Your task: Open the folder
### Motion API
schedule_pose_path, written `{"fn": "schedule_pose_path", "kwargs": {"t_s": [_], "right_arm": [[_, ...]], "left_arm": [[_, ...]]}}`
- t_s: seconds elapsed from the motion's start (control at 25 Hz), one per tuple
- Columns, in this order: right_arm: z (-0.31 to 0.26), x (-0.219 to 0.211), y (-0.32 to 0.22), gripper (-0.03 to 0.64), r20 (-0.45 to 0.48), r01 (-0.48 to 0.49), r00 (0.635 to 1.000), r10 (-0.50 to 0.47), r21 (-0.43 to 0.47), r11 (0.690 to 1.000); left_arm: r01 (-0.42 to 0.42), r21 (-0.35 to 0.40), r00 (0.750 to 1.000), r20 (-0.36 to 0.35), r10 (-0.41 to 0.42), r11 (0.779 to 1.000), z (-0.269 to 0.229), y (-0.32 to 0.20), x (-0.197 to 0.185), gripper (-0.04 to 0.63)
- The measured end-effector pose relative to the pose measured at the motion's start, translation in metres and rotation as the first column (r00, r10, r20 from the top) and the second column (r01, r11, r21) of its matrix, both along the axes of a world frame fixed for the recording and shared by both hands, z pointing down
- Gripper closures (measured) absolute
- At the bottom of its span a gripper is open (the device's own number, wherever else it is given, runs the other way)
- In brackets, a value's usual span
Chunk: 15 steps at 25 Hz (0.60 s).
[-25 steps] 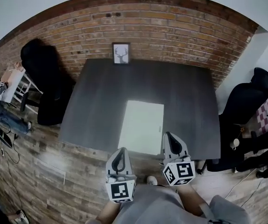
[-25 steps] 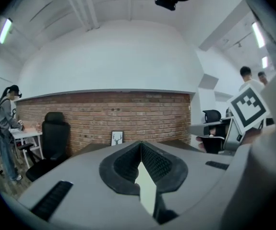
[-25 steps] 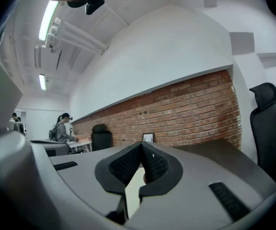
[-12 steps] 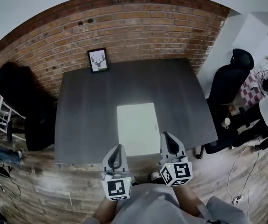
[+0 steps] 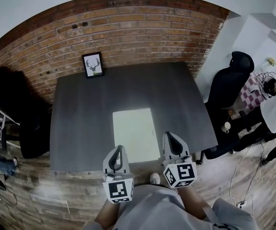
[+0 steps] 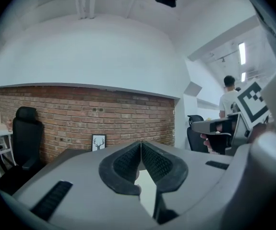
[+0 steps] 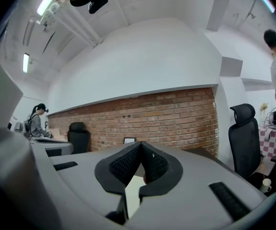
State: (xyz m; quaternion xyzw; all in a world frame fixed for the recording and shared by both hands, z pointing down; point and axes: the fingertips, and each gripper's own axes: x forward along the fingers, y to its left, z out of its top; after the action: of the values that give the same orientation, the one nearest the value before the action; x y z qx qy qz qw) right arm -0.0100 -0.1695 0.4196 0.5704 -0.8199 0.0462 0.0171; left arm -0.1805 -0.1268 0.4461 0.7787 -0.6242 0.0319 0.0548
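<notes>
Shows folder [image 5: 134,134] lying flat and shut at near edge of table [image 5: 80,123]. Holds left gripper [image 5: 119,150] and right gripper [image 5: 169,138] fully closed, empty, just short of it. Risks shoving folder away across smooth top unless jaws opened first; risks pinching both covers together.

Folder [image 5: 134,134] lies on the table [image 5: 80,119], framed picture [image 5: 92,64] at its far-left corner

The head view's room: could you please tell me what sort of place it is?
Probably an office or shared workspace: a black office chair stands beside a dark table, and a framed deer picture leans against the brick wall.
</notes>
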Motion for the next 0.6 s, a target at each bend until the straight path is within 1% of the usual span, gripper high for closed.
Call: {"fn": "schedule_pose_path", "kwargs": {"t_s": [0.16, 0.24, 0.4, 0.48, 0.6], "right_arm": [[0.012, 0.004, -0.006, 0.618, 0.008, 0.041, 0.999, -0.040, -0.045, 0.998], [0.020, 0.004, -0.009, 0.617, 0.017, 0.064, 0.998, -0.063, -0.076, 0.995], [0.040, 0.011, -0.011, 0.614, 0.012, 0.076, 0.997, -0.076, -0.123, 0.990], [0.050, 0.018, -0.011, 0.593, 0.010, 0.074, 0.997, -0.074, -0.145, 0.987], [0.064, 0.028, -0.013, 0.580, -0.016, 0.064, 0.998, -0.068, -0.169, 0.984]], "left_arm": [[-0.015, -0.001, 0.999, 0.029, 0.015, 1.000, -0.003, -0.007, 0.012, 0.580], [-0.041, -0.016, 0.998, 0.048, 0.042, 0.999, 0.000, -0.010, 0.021, 0.507], [-0.074, -0.040, 0.993, 0.094, 0.077, 0.996, 0.013, -0.014, 0.036, 0.503], [-0.091, -0.055, 0.988, 0.123, 0.097, 0.994, 0.020, -0.016, 0.044, 0.503], [-0.133, -0.079, 0.969, 0.198, 0.146, 0.988, 0.033, -0.019, 0.058, 0.503]]}}
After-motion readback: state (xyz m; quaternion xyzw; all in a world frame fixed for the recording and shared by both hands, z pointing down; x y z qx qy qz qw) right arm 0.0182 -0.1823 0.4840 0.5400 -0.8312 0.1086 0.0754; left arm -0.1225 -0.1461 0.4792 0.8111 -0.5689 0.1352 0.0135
